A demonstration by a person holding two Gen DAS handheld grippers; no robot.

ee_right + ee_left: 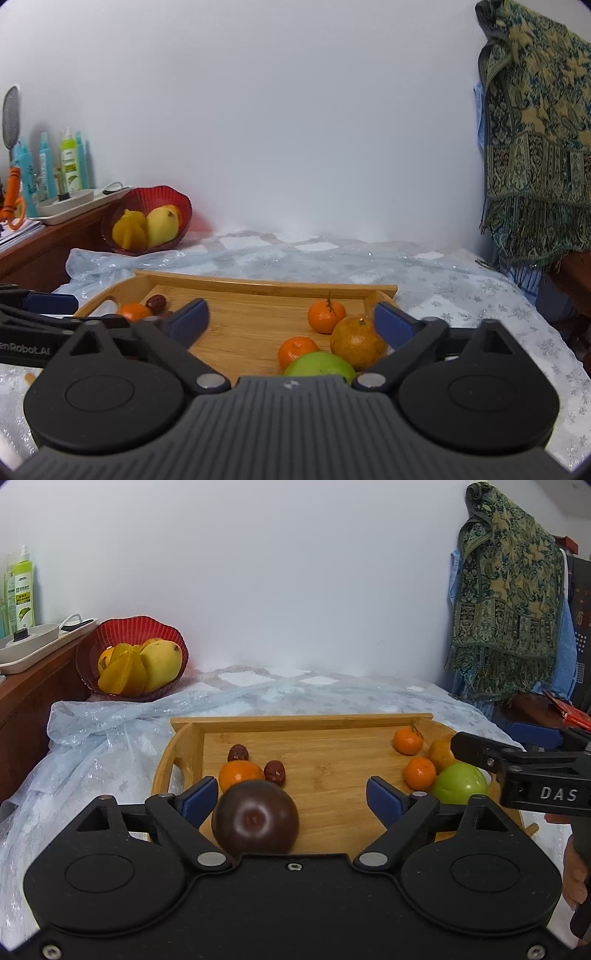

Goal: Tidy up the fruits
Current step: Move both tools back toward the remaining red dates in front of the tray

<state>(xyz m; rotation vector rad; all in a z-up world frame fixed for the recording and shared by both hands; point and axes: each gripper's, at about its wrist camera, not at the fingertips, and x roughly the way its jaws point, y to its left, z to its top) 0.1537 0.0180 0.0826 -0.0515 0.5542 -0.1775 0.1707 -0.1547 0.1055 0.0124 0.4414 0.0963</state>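
The left tongs (291,794) stand wide apart over the wooden tray (325,738), a dark purple fruit (255,821) resting between them near their left pad. The right tongs (291,319) are likewise spread, with a green apple (319,365) and brownish orange (356,341) between them. Far beyond, left, sits a red bowl (162,195) of yellow fruit.

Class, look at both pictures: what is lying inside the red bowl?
The red bowl holds a yellow mango, a starfruit and part of an orange fruit behind them. Anything beneath these is covered.
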